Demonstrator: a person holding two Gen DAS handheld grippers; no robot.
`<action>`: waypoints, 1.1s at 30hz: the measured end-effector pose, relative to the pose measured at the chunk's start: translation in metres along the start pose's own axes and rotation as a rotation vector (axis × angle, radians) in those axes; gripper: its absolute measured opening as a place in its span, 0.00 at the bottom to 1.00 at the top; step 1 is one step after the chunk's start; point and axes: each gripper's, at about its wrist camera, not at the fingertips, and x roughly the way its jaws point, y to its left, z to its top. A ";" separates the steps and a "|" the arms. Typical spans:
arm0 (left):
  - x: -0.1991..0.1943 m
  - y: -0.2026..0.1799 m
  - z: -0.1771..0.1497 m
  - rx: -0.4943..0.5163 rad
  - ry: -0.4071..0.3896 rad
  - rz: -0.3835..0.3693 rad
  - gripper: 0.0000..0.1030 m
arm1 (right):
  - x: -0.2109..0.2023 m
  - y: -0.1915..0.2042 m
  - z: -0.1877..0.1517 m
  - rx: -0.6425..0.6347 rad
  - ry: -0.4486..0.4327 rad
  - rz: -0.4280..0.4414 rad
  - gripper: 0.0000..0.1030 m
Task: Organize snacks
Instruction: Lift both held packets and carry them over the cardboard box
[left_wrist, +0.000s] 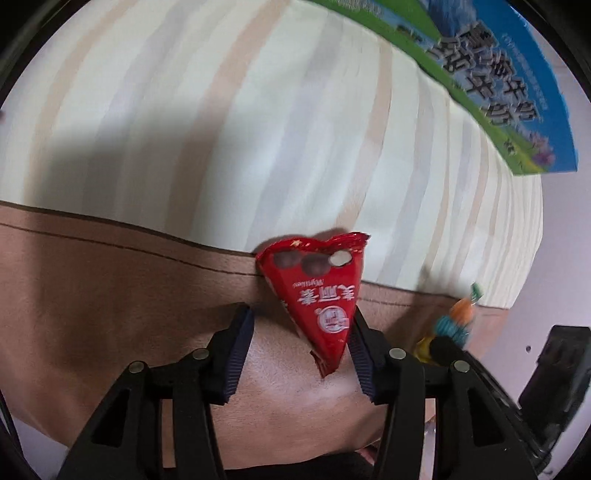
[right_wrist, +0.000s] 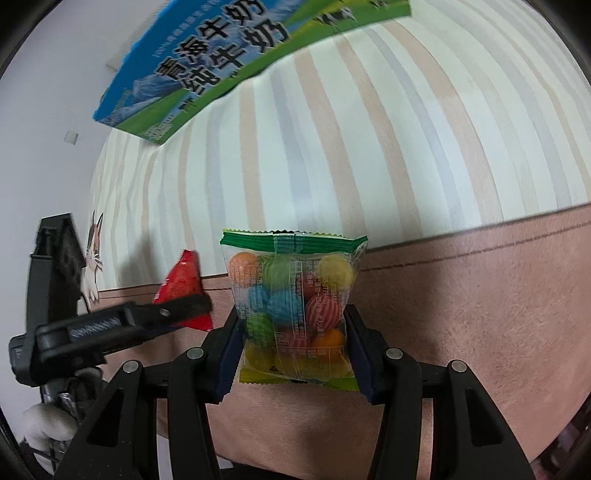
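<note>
Your left gripper (left_wrist: 301, 332) stood partly open, the red chocolate packet (left_wrist: 319, 291) touching only its right pad – a loose hold at best. Your right gripper (right_wrist: 291, 332) was clamped on the gumball bag (right_wrist: 293, 306). Both snacks were raised above the brown-bordered striped bedcover (right_wrist: 406, 147), neither yet in the milk carton box (right_wrist: 221, 62) – all sorting remained.
</note>
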 end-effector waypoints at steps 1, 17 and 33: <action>-0.006 -0.004 0.000 0.015 -0.017 0.015 0.48 | 0.001 -0.003 -0.001 0.008 0.000 0.002 0.53; 0.000 -0.008 0.015 0.034 -0.058 0.134 0.35 | 0.003 -0.010 -0.001 0.025 -0.007 0.006 0.53; -0.077 -0.085 -0.012 0.158 -0.204 0.051 0.34 | -0.047 0.011 0.017 -0.017 -0.096 0.091 0.53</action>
